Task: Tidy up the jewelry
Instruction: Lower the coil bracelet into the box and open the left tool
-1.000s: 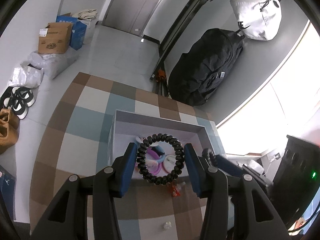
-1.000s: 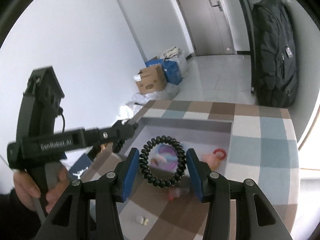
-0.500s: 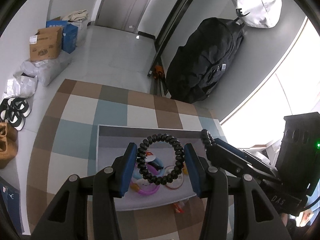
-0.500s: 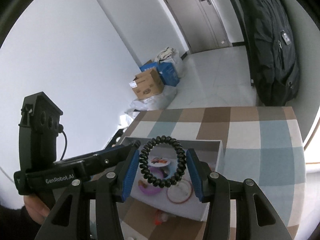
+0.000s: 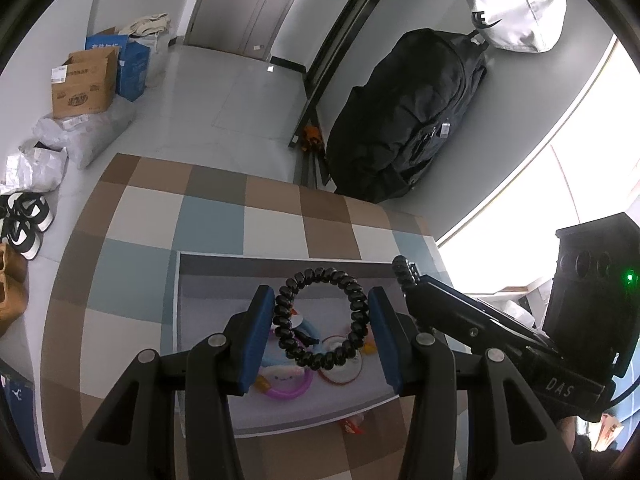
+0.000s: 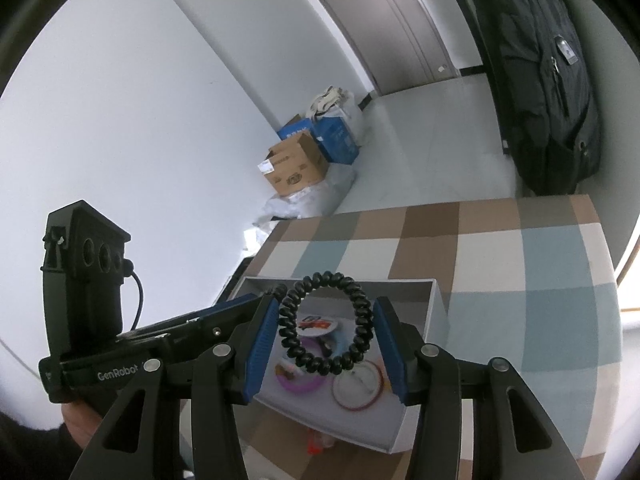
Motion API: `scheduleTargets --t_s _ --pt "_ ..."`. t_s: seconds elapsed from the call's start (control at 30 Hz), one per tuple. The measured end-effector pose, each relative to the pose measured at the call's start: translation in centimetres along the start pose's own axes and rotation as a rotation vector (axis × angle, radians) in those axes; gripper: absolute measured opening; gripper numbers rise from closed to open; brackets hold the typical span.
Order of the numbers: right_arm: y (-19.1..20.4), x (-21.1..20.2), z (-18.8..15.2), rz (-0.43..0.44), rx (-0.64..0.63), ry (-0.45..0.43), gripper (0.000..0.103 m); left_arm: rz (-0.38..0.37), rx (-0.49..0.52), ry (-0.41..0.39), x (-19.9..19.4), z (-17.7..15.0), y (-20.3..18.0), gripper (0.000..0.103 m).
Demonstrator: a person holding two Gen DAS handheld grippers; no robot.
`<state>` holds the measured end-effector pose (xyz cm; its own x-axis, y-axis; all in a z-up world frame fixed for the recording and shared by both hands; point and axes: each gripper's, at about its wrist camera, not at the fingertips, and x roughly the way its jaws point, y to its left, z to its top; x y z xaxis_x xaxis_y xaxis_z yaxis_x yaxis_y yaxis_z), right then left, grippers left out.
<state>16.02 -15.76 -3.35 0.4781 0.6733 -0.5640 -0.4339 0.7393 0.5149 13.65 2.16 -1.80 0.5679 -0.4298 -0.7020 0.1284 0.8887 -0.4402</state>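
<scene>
Coils of glossy black spiral hair tie [image 5: 320,318] stretch round between left gripper's [image 5: 321,334] clamping pads.

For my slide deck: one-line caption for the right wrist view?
Right claw holding a black spiral hair tie above an open box of colourful rings.
</scene>
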Motion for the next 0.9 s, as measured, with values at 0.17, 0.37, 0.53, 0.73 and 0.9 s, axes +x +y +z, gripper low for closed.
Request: scheduleTargets --t_s 0.17,0.37,0.53,0.73,0.9 --pt "-0.2 0.1 0.0 0.014 0.020 0.002 0.051 -0.013 -0.009 0.017 0.2 0.1 -0.1 0.048" --pt "-0.1 -0.8 0.2 0.030 0.028 -0.042 0.075 -0.029 -0.025 -0.007 -0.2 0.2 -0.1 0.075" --pt "-0.3 -1.8 0.4 0.017 0.045 -0.082 0.082 -0.010 -0.021 -0.015 -0.4 0.1 -0.1 0.075" --pt "-0.6 -2.5 0.2 -0.002 0.064 -0.088 0.085 0.049 0.019 -0.046 -0.8 -0.3 -0.6 0.075" --pt "-0.6 -2.9 -0.1 -0.015 0.060 -0.092 0.092 0.107 0.068 -0.065 -1.2 -0.9 -1.3 0.076"
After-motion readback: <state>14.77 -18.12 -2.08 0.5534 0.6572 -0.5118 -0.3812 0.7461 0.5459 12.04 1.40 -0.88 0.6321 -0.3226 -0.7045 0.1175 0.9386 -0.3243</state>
